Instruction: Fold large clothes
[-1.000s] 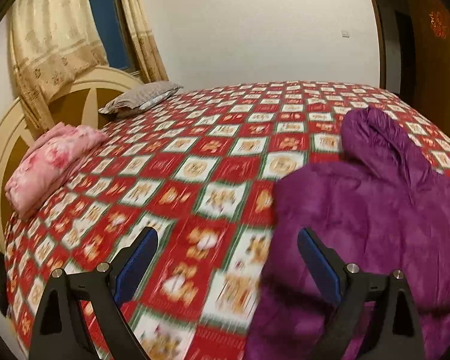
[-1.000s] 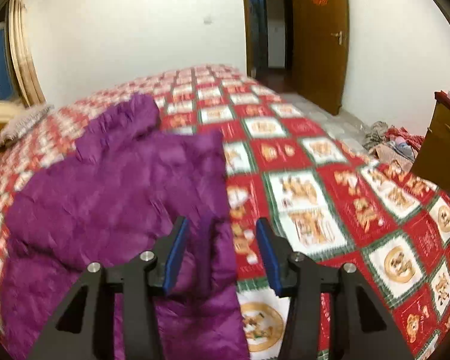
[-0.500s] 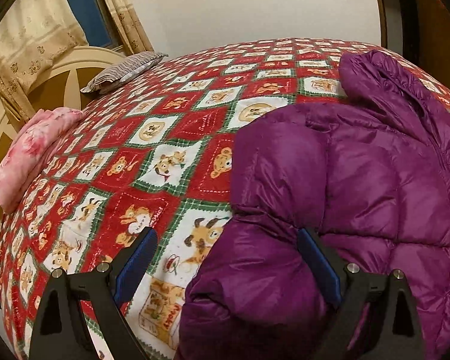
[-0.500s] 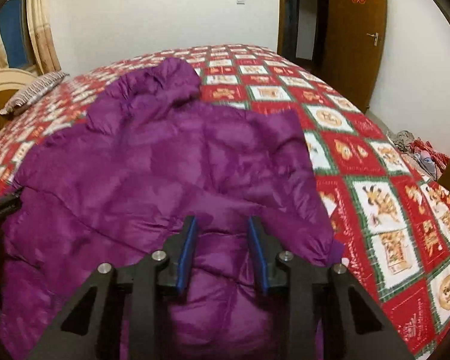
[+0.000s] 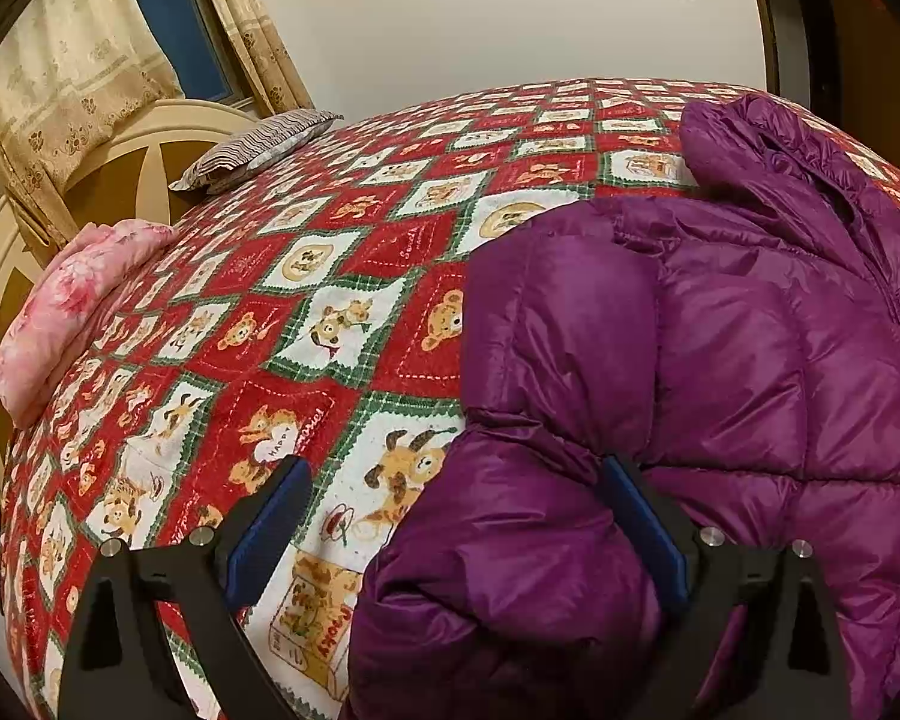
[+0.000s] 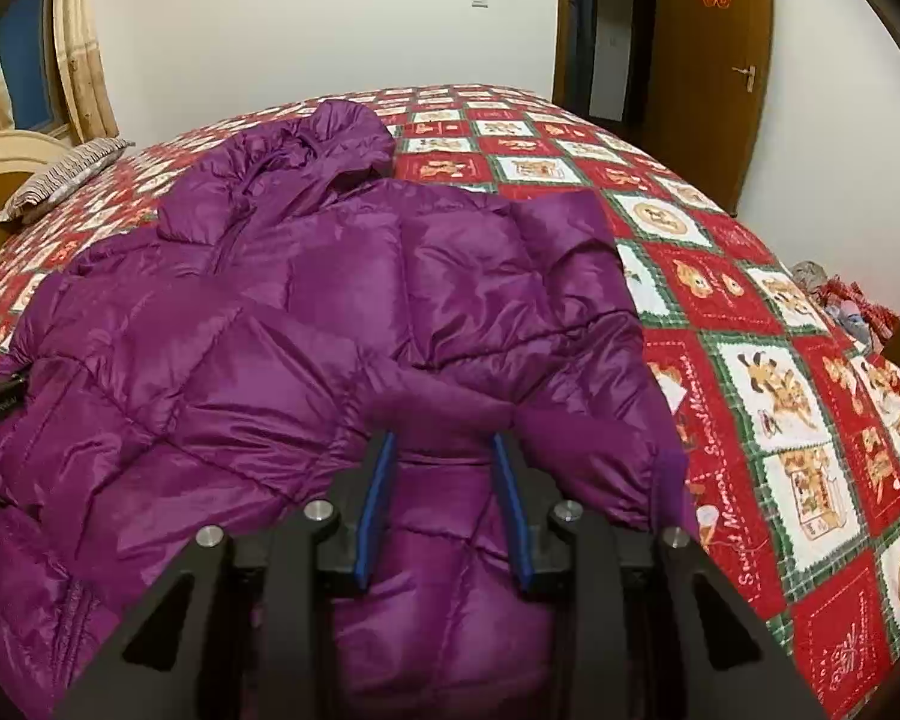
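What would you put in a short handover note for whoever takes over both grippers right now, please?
Left gripper: open wide at the purple jacket's near left edge, fabric bulging between the fingers, not clamped.
Right gripper: jaws have just been closing, narrow gap, jacket fabric between the pads; a firm grip is not certain.
Jacket: spread on the patterned bedspread, hood away from you, sleeves lying over the body.
Done: both grippers brought to the near hem.
Left: secure both grips, fold the jacket, tidy it.

Each gripper (image 5: pixel 456 525) (image 6: pixel 444 501) has black angular arms, blue finger pads and silver screws.
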`<state>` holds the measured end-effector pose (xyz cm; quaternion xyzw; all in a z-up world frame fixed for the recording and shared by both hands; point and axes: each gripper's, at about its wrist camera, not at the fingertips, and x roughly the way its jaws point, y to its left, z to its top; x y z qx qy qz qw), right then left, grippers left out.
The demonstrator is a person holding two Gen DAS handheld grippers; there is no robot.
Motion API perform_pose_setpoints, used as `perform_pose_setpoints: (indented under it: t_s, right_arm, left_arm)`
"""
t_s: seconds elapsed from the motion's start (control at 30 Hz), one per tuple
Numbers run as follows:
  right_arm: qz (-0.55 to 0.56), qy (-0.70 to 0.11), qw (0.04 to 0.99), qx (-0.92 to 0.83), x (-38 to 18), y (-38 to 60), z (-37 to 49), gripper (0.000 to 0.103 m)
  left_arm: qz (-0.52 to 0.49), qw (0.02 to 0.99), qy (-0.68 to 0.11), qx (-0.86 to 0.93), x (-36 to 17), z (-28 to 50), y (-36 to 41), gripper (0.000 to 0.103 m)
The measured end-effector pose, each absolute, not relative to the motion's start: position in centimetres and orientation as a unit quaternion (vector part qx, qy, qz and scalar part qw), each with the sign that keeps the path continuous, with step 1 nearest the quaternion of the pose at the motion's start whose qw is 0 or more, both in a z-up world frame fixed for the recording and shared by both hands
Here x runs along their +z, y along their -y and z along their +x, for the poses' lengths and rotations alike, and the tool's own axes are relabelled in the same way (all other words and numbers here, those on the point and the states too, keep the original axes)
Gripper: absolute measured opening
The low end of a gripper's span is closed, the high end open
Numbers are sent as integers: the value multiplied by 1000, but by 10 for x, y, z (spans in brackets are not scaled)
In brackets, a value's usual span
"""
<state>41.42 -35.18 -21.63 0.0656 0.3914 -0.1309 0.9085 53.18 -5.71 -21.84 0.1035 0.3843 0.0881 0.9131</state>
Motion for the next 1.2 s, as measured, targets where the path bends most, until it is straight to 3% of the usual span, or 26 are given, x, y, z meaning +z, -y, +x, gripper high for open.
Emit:
perform_pose_setpoints:
  t_s: [0.2, 0.3, 0.53, 0.77, 0.9, 1.2]
  right_arm:
    - [59, -392, 908, -135, -217, 350, 414, 36]
    - [57, -398, 906, -132, -217, 350, 415, 36]
    - [89, -358, 920, -134, -153, 373, 418, 44]
    - [94, -380, 904, -169, -171, 394, 489, 44]
    - [112, -409, 887, -182, -205, 410, 499, 44]
    - [100, -394, 896, -180, -217, 407, 492, 47]
  left_arm:
    - [105, 912, -387, 89, -219, 532, 57, 97]
    - [92, 896, -426, 85, -202, 535, 50, 97]
    - [45, 933, -353, 63, -134, 545, 38, 97]
    - [57, 899, -422, 101, -190, 600, 45, 97]
    - [70, 903, -413, 91, -217, 592, 57, 97]
    - [59, 907, -408, 88, -223, 592, 55, 100]
